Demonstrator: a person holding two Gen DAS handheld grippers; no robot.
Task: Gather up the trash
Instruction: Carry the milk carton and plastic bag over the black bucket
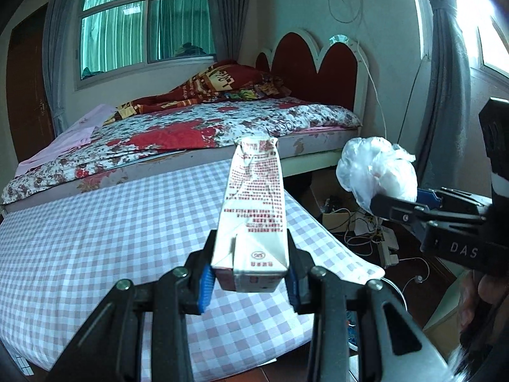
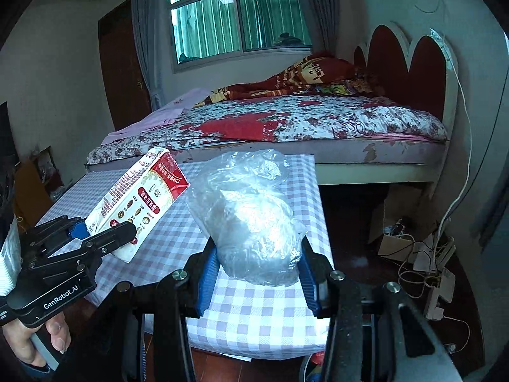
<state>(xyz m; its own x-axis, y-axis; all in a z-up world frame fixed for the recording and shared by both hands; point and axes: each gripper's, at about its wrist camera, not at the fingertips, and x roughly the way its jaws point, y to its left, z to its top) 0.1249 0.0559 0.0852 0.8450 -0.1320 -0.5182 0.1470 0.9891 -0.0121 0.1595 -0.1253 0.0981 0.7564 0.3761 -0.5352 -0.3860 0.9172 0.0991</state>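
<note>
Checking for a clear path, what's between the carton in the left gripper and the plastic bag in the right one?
Nothing. In the right wrist view the milk carton and the crumpled plastic bag are held side by side, with only the checkered tablecloth behind the gap.

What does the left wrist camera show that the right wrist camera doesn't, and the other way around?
Only the left wrist view shows the carton's white printed side, gripped end-on by the left gripper. Only the right wrist view shows its red front and the hand holding that gripper. Both show the crumpled plastic bag in the right gripper, the checked tablecloth and the bed.
</note>
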